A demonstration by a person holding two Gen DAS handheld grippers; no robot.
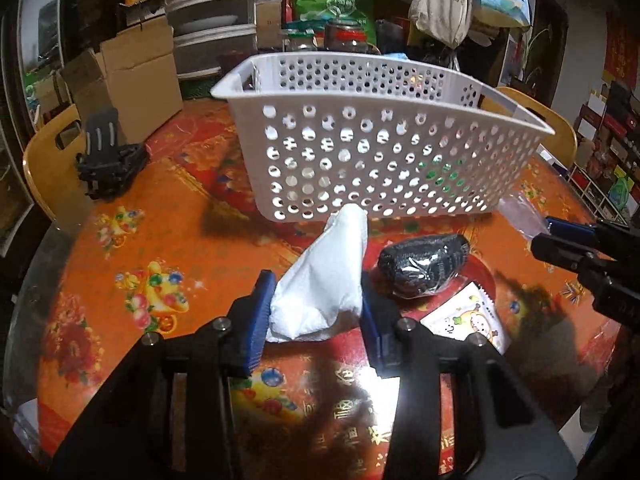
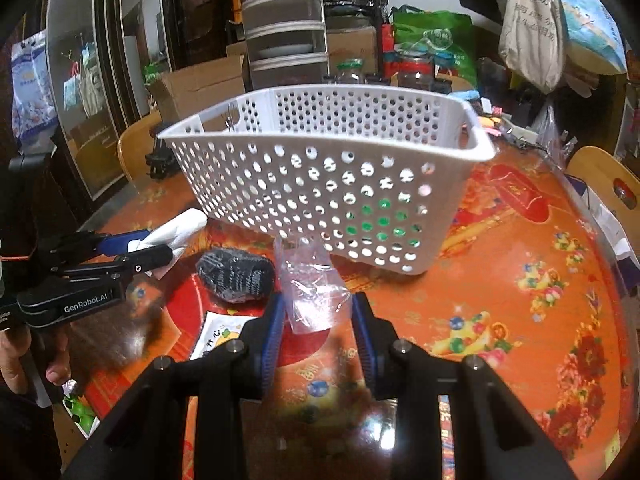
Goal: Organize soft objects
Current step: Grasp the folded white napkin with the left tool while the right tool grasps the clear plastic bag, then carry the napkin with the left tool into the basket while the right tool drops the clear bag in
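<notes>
My left gripper [image 1: 316, 300] is shut on a white soft tissue pack [image 1: 324, 276], held just above the red patterned table. From the right wrist view, the left gripper [image 2: 140, 248] and its white pack [image 2: 180, 228] appear at the left. My right gripper [image 2: 318, 320] is shut on a crumpled clear plastic bag [image 2: 312, 296]. That right gripper [image 1: 560, 236] also shows in the left wrist view, carrying the bag [image 1: 520, 212]. A white perforated basket [image 1: 380, 152] [image 2: 320, 184] stands just beyond both. Between the grippers lies a wrapped black sock bundle [image 1: 424, 264] [image 2: 236, 276].
A cartoon-printed packet [image 1: 468, 320] [image 2: 220, 332] lies near the socks. Something green shows through the basket's holes. A black holder [image 1: 108, 160] sits at the table's left. Jars [image 1: 344, 36], cardboard boxes [image 1: 132, 76] and wooden chairs [image 2: 608, 184] ring the table. A hand [image 2: 24, 360] grips the left tool.
</notes>
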